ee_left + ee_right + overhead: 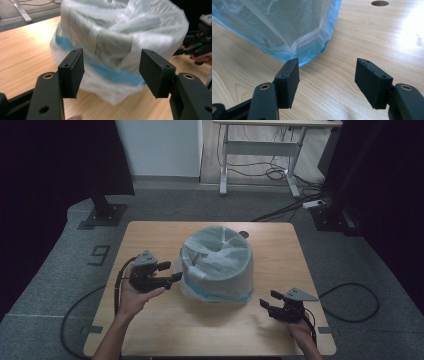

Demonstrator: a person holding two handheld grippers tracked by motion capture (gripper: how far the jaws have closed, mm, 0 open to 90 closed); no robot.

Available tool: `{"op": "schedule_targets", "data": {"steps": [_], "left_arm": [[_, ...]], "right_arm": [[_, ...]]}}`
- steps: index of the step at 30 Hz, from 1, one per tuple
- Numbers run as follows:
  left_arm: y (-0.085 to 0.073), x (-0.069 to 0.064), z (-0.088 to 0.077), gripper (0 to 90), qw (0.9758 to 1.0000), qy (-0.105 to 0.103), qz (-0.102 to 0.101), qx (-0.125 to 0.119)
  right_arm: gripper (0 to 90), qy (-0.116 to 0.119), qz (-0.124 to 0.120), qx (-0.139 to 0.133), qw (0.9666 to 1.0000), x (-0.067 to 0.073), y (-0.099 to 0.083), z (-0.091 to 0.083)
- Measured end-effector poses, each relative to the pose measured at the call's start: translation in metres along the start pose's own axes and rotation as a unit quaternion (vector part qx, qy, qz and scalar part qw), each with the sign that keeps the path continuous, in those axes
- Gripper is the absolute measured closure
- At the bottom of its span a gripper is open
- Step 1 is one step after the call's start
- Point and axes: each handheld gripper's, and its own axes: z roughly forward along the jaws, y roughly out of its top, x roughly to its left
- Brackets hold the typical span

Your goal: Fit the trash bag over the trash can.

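A small bin wrapped in a translucent white bag (217,262) with a blue edge stands mid-table. In the high view my left gripper (172,271) hovers just left of the bag, jaws open and pointing at its side. The left gripper view has the bag (120,37) close ahead of the open left gripper (112,72), with nothing between the pads; the right gripper (197,45) shows beyond. My right gripper (268,299) is low at the bag's right front, open. In the right gripper view the bag's blue-edged corner (282,27) lies on the wood just beyond the open right gripper (327,80).
The wooden table (165,330) has a round cable hole (243,234) behind the bag. On the carpet around it are a black stand base (105,215), loose cables (350,300) and a white-legged desk (260,145) at the back.
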Motion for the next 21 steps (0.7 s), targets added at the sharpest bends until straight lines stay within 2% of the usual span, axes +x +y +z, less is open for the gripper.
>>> {"op": "schedule_targets", "data": {"steps": [9, 21], "left_arm": [[-0.019, -0.003, -0.003, 36.2, 0.9998, 0.013, 0.011, 0.005], [-0.03, 0.002, 0.003, 36.2, 0.9999, 0.007, -0.005, 0.015]], "right_arm": [[35.2, -0.003, -0.003, 0.005, 1.0, 0.0, -0.002, 0.002], [35.0, -0.002, -0.003, 0.008, 1.0, 0.0, -0.002, 0.002]]}}
